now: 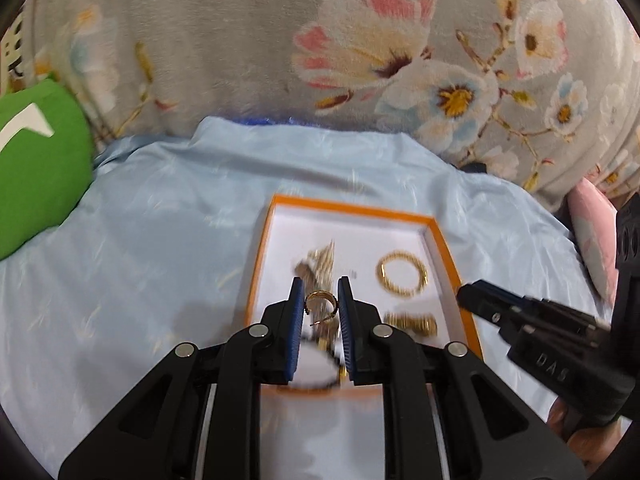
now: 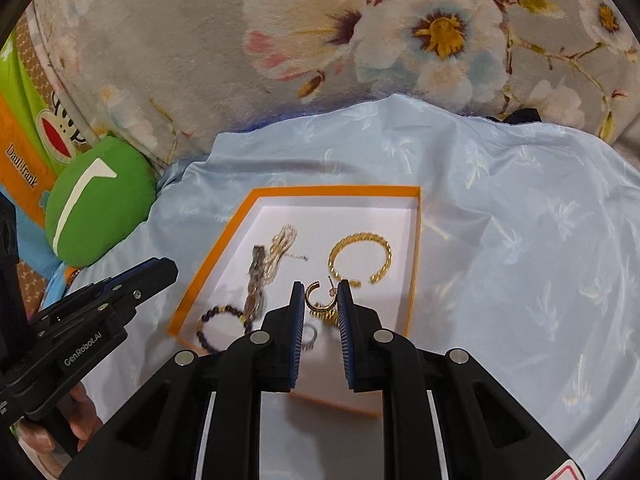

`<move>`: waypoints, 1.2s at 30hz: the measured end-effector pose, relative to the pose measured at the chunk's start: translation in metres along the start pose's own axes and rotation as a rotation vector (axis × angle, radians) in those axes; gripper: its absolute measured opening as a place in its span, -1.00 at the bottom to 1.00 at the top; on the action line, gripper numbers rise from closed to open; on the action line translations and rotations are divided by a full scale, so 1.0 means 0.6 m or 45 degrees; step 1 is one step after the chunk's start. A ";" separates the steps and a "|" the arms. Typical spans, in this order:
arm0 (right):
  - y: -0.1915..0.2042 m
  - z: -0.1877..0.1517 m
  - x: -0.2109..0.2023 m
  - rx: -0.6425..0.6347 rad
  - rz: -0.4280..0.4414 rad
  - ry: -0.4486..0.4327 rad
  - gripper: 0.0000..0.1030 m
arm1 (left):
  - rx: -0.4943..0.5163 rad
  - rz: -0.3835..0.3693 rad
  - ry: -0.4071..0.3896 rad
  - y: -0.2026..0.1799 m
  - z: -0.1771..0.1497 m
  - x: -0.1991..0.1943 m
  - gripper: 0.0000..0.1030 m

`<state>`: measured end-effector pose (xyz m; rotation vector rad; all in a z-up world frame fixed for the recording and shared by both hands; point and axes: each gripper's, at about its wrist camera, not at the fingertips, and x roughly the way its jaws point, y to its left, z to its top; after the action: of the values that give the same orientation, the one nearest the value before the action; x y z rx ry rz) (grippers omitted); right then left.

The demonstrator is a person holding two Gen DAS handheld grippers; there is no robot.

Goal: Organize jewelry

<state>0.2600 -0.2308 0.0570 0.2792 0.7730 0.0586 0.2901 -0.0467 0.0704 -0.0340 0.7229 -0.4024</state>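
An orange-rimmed white tray [image 1: 436, 232] [image 2: 416, 240] lies on a light blue cloth. In it are a gold cuff bracelet [image 1: 402, 274] [image 2: 360, 258], a chain heap [image 1: 316, 268] [image 2: 272, 256], a dark bead bracelet [image 2: 218, 326], a ribbed gold piece [image 1: 412, 322] and a silver ring [image 2: 310, 336]. My left gripper [image 1: 320, 300] is shut on a gold hoop earring [image 1: 320, 306] above the tray. My right gripper [image 2: 320, 300] is shut on another gold hoop earring [image 2: 316, 294] above the tray's near right part. Each gripper also shows in the other view, the right one [image 1: 480, 300] and the left one [image 2: 160, 272].
A floral grey blanket [image 1: 320, 60] [image 2: 360, 40] rises behind the cloth. A green cushion [image 1: 36, 160] [image 2: 100, 196] lies at the left. A printed orange-green box [image 2: 24, 140] stands at far left. A pink item [image 1: 592, 232] sits at the right.
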 end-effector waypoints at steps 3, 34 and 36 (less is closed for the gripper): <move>-0.010 0.042 0.051 -0.014 -0.028 0.010 -0.70 | 0.023 0.024 0.003 -0.014 0.038 0.056 -0.68; -0.034 -0.276 -0.194 -0.028 -0.078 -0.025 -0.46 | 0.034 0.073 0.088 0.002 -0.219 -0.133 -0.09; -0.013 -0.310 -0.205 -0.057 -0.067 -0.010 -0.46 | 0.037 0.070 0.116 -0.006 -0.262 -0.156 -0.08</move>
<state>0.0422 -0.2148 0.0118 0.2161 0.7695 0.0253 0.1234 0.0015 0.0124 0.0320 0.8061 -0.3633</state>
